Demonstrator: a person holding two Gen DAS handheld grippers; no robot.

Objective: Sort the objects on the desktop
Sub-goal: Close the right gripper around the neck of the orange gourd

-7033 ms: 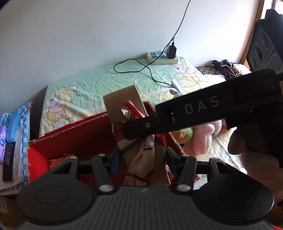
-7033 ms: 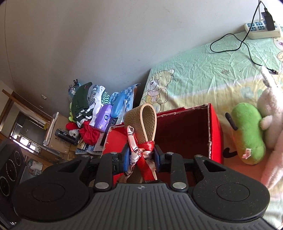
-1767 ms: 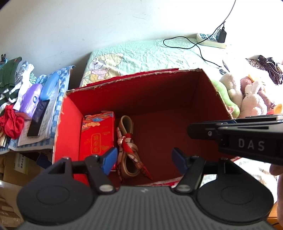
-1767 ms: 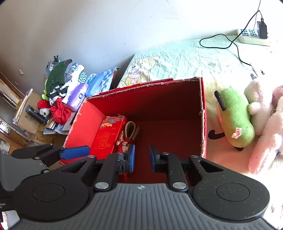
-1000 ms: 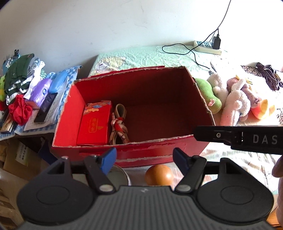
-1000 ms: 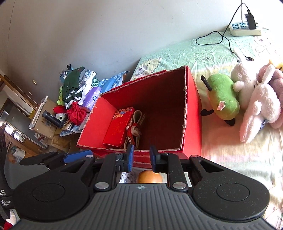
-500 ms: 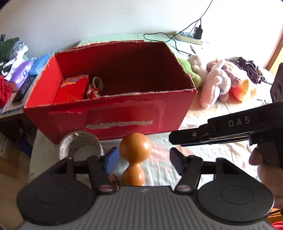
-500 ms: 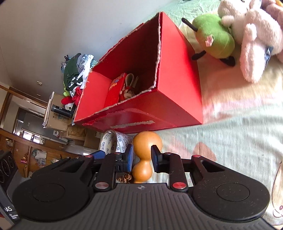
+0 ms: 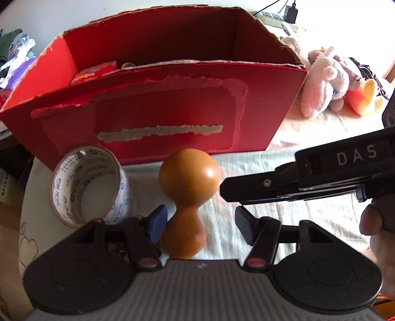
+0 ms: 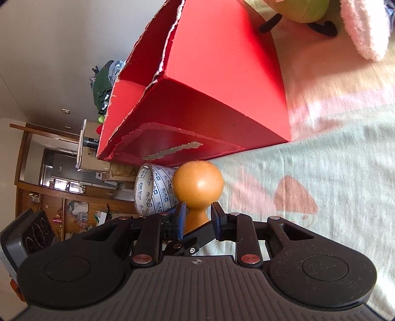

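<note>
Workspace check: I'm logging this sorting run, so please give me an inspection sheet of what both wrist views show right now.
Surface: patterned cloth, bare beside the box.
Job's things: orange wooden gourd and tape roll outside, in front of the red box; a red packet inside.
Clutter: plush toys right of the box.
Grippers: left hand-held gripper open, straddling the gourd's lower bulb; right hand-held gripper narrowly parted around its neck, contact unclear.
Cables: power strip with charger behind the box.
Surroundings: clothes pile at left; wooden cabinets beyond.
</note>
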